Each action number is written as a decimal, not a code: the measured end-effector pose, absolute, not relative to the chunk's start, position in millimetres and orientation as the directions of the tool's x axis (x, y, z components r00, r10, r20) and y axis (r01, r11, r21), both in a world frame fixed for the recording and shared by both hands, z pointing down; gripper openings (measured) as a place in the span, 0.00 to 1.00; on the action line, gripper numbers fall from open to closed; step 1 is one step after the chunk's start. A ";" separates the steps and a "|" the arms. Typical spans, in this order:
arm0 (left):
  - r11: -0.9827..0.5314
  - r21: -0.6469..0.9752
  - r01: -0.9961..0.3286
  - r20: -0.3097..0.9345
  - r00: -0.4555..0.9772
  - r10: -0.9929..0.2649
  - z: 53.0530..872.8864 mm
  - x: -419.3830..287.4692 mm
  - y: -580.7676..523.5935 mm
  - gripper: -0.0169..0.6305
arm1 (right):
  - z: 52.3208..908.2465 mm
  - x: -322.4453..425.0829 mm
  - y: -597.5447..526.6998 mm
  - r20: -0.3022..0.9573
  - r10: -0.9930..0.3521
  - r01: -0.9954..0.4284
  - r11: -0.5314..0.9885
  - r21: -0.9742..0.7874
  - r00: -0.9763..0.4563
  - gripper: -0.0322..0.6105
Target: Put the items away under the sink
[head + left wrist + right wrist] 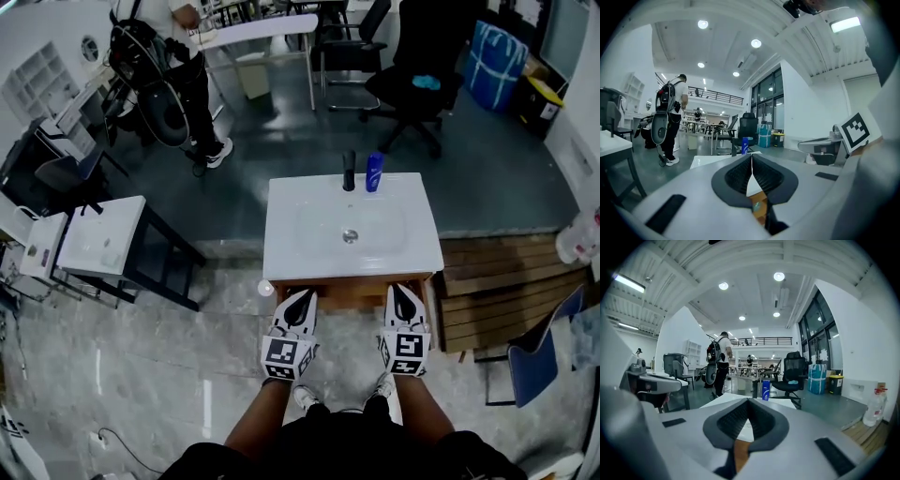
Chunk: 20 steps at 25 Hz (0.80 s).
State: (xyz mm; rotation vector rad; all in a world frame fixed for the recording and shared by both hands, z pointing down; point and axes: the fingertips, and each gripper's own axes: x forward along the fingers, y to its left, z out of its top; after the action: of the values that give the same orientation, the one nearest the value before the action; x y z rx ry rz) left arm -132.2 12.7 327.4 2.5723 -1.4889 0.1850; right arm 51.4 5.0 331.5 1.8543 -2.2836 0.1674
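Beside the faucet on the sink back rim stands the blue bottle; your left gripper and right gripper, jaws together and empty, could topple it if you reach in closed.

Left claw and right claw point forward side by side, jaws pressed together.

White sink, blue bottle, and a seemingly black faucet.
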 end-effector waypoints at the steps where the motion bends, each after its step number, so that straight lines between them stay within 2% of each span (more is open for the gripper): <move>1: -0.497 0.077 -0.864 0.186 0.502 -0.845 323.4 -133.1 13.8 0.06 | 328.3 48.2 7.3 0.216 -0.957 -0.977 0.208 0.036 -0.196 0.08; 20: -0.560 0.099 -0.823 0.187 0.568 -0.802 313.1 -155.9 28.4 0.06 | 319.9 12.1 27.8 0.229 -0.955 -0.979 0.201 0.037 -0.188 0.08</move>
State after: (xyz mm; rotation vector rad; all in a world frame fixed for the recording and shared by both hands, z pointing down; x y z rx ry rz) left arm -155.9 28.4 313.1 2.6234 -1.3725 0.1796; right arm 12.1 27.8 319.9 1.8588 -2.2697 0.1733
